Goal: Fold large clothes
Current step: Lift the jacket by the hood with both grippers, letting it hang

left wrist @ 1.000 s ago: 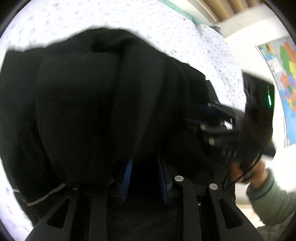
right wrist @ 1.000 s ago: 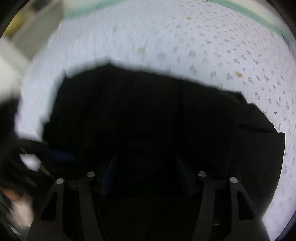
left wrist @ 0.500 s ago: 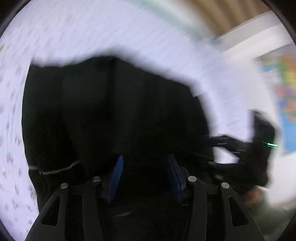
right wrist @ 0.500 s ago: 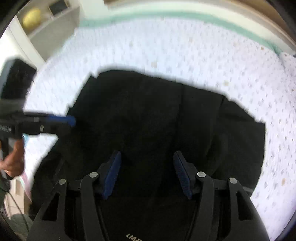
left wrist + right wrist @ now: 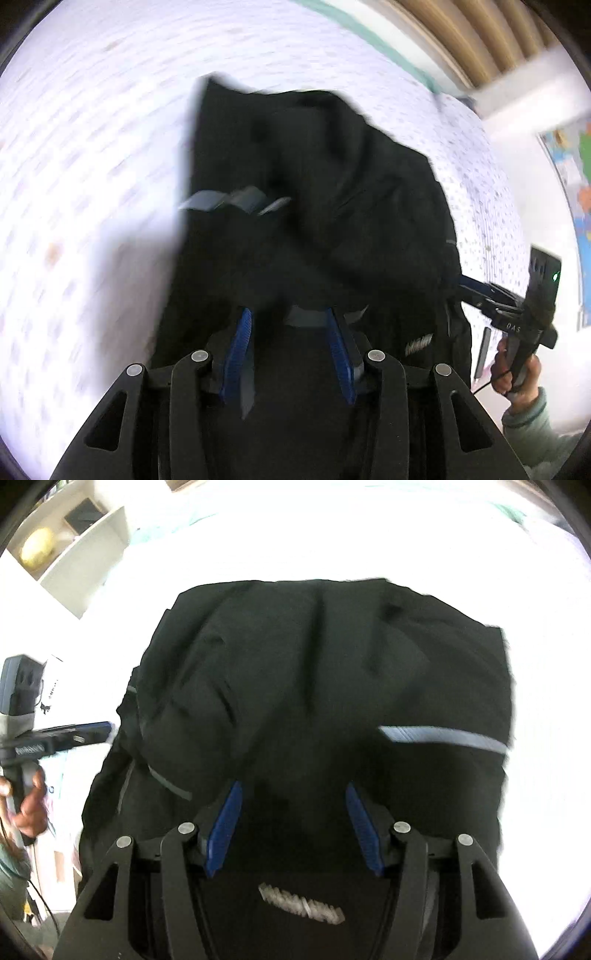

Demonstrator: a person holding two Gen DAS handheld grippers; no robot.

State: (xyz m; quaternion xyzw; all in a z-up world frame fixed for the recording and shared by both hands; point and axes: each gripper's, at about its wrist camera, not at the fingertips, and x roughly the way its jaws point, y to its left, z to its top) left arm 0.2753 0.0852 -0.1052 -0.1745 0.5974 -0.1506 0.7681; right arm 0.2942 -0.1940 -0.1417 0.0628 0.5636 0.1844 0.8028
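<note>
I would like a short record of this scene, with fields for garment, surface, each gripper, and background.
garment: black garment with grey stripes, lying bunched
surface: bed sheet, white with small dots
left gripper: above the garment, jaws apart, grip unclear
right gripper: above the garment, jaws apart, grip unclear
background: map on wall, white shelf

Both handheld grippers share one build: matte black angular linkage arms with triangular cut-outs, round silver screws at the pivots, and ribbed blue pads on the inner finger faces. The left gripper (image 5: 288,350) fills its frame's bottom, the right gripper (image 5: 293,827) likewise. At the left view's lower right, a grey-green sleeve (image 5: 532,428) shows beneath a boxy black housing with a green light and white lettering.
</note>
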